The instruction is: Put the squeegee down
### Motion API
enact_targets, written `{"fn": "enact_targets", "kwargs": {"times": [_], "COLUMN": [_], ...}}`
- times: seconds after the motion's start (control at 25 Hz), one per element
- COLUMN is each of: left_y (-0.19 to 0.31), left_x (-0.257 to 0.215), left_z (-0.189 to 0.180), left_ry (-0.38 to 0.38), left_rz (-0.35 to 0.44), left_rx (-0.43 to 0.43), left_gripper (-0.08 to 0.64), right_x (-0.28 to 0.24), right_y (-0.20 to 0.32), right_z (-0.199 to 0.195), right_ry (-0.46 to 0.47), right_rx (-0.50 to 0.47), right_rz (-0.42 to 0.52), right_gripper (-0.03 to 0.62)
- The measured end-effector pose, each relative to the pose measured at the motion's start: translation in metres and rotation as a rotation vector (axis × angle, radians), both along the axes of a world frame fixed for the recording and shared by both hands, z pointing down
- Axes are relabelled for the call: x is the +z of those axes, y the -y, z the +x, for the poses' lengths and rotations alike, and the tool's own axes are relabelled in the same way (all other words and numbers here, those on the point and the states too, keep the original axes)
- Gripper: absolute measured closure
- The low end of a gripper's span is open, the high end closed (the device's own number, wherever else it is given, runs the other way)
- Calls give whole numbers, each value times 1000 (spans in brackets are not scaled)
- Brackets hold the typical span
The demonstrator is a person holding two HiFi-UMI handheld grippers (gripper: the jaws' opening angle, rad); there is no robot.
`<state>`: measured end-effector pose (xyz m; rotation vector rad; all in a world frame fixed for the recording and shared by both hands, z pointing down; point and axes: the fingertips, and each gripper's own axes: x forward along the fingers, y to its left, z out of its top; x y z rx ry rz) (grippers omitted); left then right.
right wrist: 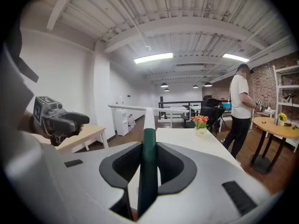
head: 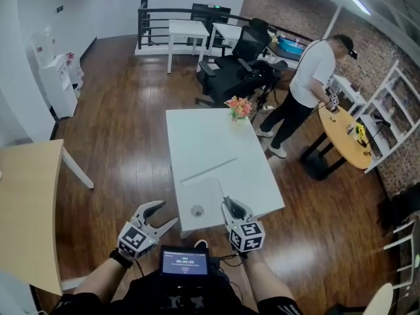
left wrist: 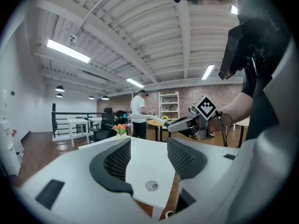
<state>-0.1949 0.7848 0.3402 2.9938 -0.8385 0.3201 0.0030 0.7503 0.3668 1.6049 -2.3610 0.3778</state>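
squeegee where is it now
The squeegee is clamped in the right gripper, its blade out over the near half of the white table, short of the flowers at the far end.

Lighting was bright and even, from ceiling tubes [right wrist: 153,58]. Floor [head: 118,123] showed pale glare. Shadows were soft. Both gripper views bent strongly at edges, with black corners and a blurred foreground.
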Motion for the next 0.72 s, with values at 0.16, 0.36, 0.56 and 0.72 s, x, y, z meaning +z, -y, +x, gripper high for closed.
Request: {"fn": "enact_targets", "kwargs": {"times": [0.16, 0.36, 0.56, 0.72], "left_y": [26, 75, 134, 182], "left_x": [8, 23, 46, 65], "left_z": [9, 25, 37, 51], "left_ry": [13, 7, 24, 9], "left_rz": [-4, -60, -121, -178], "left_rx": [-13, -47, -140, -198], "left_gripper": [308, 308, 308, 308], "right_x": [22, 50, 84, 124], "right_y": [43, 111, 186, 244], "right_z": [6, 13, 17, 22], "right_ry": [-25, -36, -52, -87], "right_rx": [-16, -47, -83, -117], "right_rz": [-32, -63, -114, -157], "right_gripper": [474, 474, 474, 473]}}
